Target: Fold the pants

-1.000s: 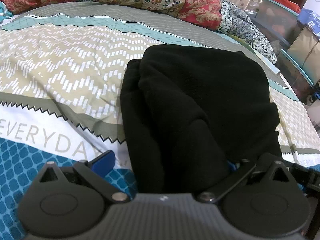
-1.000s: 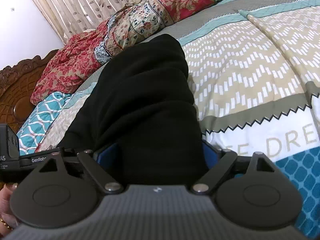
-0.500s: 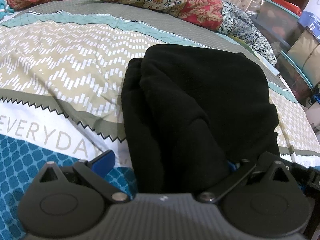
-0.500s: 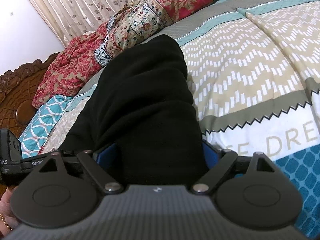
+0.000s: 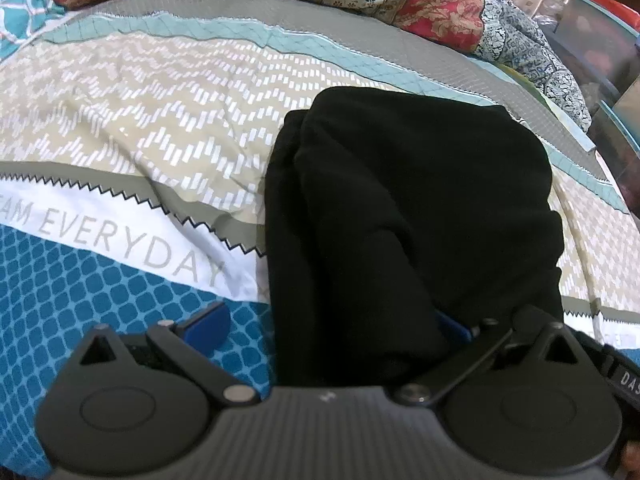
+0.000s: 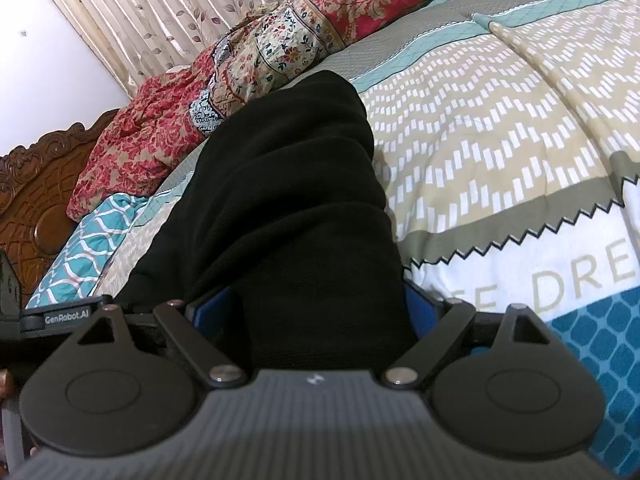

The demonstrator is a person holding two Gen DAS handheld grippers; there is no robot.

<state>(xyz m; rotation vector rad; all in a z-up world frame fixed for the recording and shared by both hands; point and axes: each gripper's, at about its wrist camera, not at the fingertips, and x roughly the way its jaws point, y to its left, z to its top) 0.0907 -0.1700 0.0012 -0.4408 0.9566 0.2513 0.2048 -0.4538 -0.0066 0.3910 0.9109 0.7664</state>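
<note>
Two grippers at near edge of black pants (image 5: pixel 408 216), folded in a thick bundle on patterned bedspread (image 5: pixel 132 120); left gripper (image 5: pixel 332 326) spread wide, fabric filling the gap between blue pads; right gripper (image 6: pixel 316 308) likewise spread around bunched cloth (image 6: pixel 288 200); real clamping impossible to tell; floral quilt (image 6: pixel 256 64) heaped beyond.

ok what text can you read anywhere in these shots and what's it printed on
"AM EVERYDAY", cut off at the left edge, on the white band of the bedsheet.
"E DRE", ends cut off, on the same band in the right wrist view.
"GenRobot.AI" on the left claw's body.
"DAS", cut off, on the right claw's body.
</note>
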